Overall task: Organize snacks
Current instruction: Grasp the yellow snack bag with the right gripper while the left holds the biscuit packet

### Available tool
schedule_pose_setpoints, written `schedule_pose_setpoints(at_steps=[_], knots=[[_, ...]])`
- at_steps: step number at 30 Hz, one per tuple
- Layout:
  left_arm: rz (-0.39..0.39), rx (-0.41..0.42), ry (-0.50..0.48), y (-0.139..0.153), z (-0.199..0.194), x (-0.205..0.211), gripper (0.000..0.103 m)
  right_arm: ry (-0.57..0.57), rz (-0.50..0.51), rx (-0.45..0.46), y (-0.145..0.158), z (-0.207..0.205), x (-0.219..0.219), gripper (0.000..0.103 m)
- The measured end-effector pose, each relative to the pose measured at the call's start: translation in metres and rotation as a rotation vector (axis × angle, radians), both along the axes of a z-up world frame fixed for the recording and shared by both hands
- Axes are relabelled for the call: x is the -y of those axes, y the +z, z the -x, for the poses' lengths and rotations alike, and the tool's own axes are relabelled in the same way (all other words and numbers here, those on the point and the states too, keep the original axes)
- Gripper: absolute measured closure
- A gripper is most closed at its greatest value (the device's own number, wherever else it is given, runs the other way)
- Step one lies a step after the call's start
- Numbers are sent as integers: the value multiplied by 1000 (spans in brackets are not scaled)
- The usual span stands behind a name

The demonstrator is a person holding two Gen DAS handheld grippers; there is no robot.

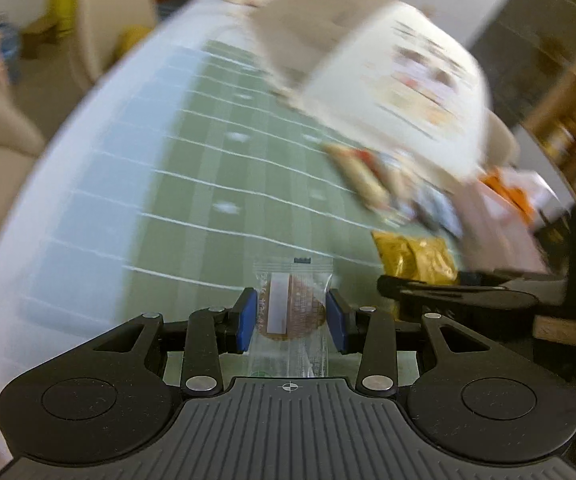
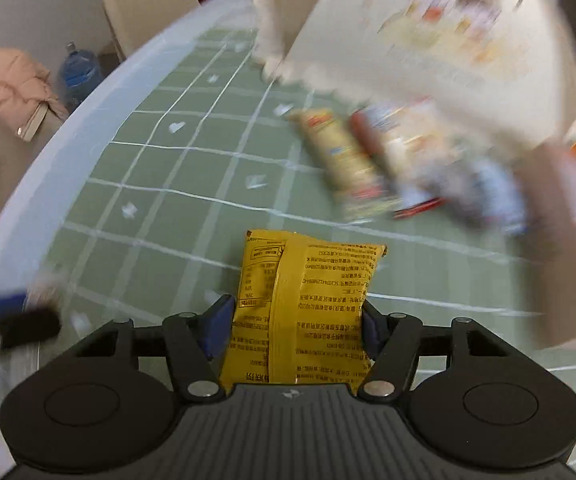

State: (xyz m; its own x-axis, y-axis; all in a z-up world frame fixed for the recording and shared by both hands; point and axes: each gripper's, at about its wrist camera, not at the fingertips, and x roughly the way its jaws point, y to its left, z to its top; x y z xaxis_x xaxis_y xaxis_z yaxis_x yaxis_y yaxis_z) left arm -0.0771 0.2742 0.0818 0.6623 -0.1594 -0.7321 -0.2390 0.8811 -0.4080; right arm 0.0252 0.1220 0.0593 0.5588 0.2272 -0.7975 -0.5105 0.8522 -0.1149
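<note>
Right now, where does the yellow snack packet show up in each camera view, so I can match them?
Left wrist view: yellow snack packet at right of centre, in front of the right claw.
Right wrist view: yellow snack packet at bottom centre, gripped in the right claw.
Shared landmark: the tilted white carton on the green grid mat.

Black plastic left gripper (image 1: 291, 316), ribbed grey top plate, silver pivot screws, blue-padded fingers (image 1: 248, 320), right gripper (image 2: 295, 328) alike
</note>
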Motion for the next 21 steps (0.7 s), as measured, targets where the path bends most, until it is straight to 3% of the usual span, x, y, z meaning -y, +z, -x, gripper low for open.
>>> schedule_pose_setpoints(at_steps=[3, 7, 10, 12, 15, 17, 21], knots=[[38, 6, -141, 10, -7, 38, 61, -23, -17, 31, 21, 13, 56, 40], [49, 34, -353, 34, -20, 97, 61, -151, -52, 51, 42, 20, 132, 40], [34, 113, -486, 69, -35, 131, 61, -251, -99, 98, 58, 30, 184, 40], [-11, 211, -554, 102, -53, 154, 61, -306, -129, 144, 70, 36, 212, 40], [-74, 354, -589, 146, -89, 184, 61, -368, -180, 215, 80, 41, 249, 40], [-72, 417, -592, 161, -118, 200, 60, -404, -203, 236, 82, 40, 266, 40], [-22, 385, -553, 147, -198, 237, 60, -457, -255, 244, 80, 43, 291, 40]])
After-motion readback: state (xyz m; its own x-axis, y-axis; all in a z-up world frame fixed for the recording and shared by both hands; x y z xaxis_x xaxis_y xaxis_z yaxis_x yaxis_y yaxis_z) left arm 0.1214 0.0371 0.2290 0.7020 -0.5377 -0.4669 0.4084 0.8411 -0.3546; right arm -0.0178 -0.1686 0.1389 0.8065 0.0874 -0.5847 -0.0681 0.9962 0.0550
